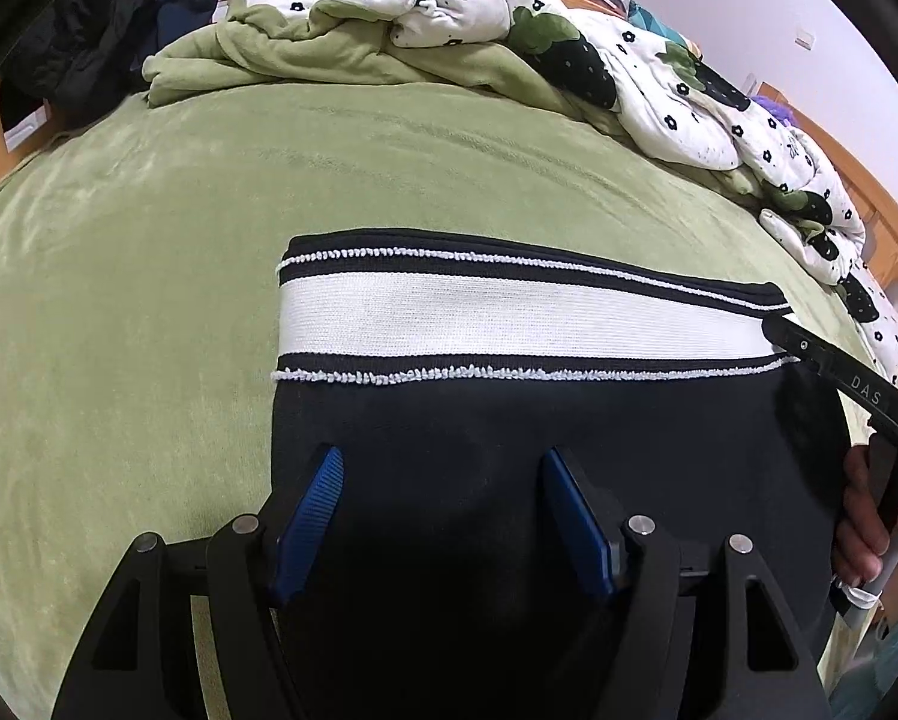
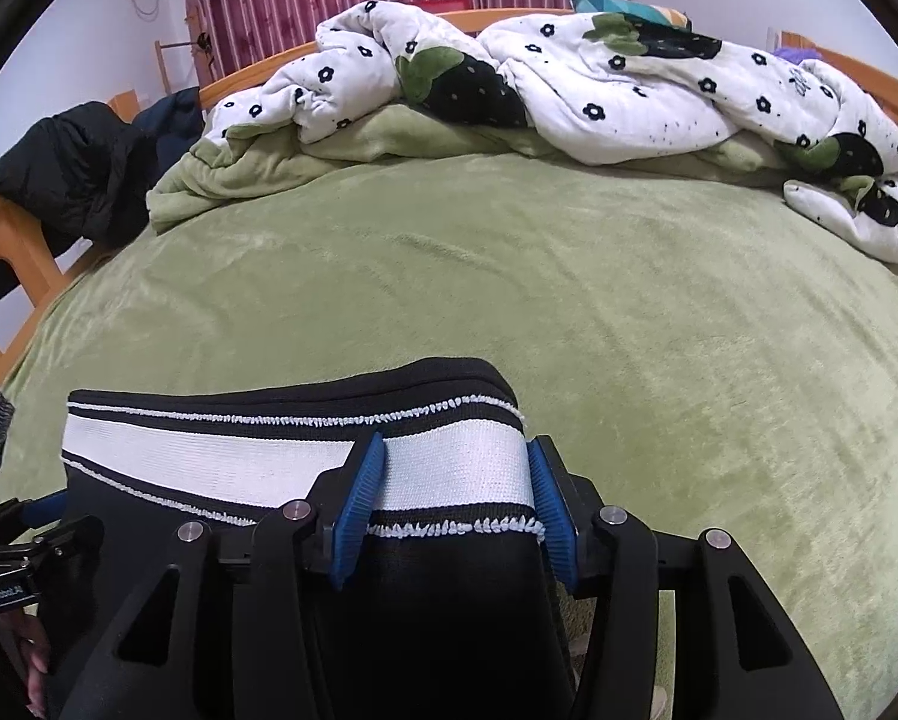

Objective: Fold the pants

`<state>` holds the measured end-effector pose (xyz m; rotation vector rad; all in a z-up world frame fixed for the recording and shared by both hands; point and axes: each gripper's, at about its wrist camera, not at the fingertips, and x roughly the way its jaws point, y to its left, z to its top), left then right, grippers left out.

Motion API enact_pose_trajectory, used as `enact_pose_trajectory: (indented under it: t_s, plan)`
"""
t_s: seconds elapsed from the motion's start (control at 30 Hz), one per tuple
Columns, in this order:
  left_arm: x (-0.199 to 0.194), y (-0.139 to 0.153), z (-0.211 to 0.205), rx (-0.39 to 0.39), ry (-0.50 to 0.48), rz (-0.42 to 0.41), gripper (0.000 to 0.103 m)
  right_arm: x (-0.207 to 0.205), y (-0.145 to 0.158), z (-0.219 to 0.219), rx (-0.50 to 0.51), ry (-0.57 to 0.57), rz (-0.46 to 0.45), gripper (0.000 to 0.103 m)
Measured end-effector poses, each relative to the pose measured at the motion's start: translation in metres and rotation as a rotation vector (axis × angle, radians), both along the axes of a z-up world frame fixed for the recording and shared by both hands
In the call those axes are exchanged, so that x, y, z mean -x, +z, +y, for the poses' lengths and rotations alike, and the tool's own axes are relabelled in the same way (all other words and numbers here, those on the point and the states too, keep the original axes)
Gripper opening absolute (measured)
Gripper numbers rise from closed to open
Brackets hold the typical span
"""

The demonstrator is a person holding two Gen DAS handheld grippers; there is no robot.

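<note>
Pants flat on green bed, waistband running crosswise just ahead. Right gripper released, straddling waistband's right end; left gripper released, over dark fabric behind it.

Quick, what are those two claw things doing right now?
Left gripper: open, fingers apart over the pants, gripping nothing.
Right gripper: open, fingers either side of the pants' striped edge.

A wood-framed bed under a green plush blanket carries black white-banded pants and a rumpled flower-print quilt
</note>
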<state>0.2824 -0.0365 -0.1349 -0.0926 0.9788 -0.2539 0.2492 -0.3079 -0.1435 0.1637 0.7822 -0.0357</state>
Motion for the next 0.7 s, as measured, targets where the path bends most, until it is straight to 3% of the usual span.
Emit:
enact_pose_trajectory:
  t_s: [0.1,0.17,0.27,0.43,0.57,0.7]
  plan:
    - [-0.001,0.002,0.002,0.013,0.010,0.005,0.067,0.001,0.004,0.005,0.016,0.013,0.009,0.051]
    - [0.000,0.007,0.005,0.012,0.035,-0.019,0.060,0.001,0.008,0.006,0.039,0.024,0.016,0.051]
    - [-0.003,0.015,0.012,0.066,0.061,-0.038,0.056,0.004,0.016,0.006,0.059,0.004,-0.012,0.045]
    - [-0.015,0.008,0.019,0.105,0.077,-0.011,0.048,-0.001,0.005,0.013,0.135,-0.002,0.005,0.044]
    - [-0.017,0.010,0.020,0.122,0.078,0.001,0.048,-0.003,0.005,0.003,0.076,-0.003,0.019,0.045]
    - [-0.019,0.008,0.025,0.155,0.084,0.024,0.048,-0.003,0.003,-0.003,0.046,-0.020,0.020,0.052]
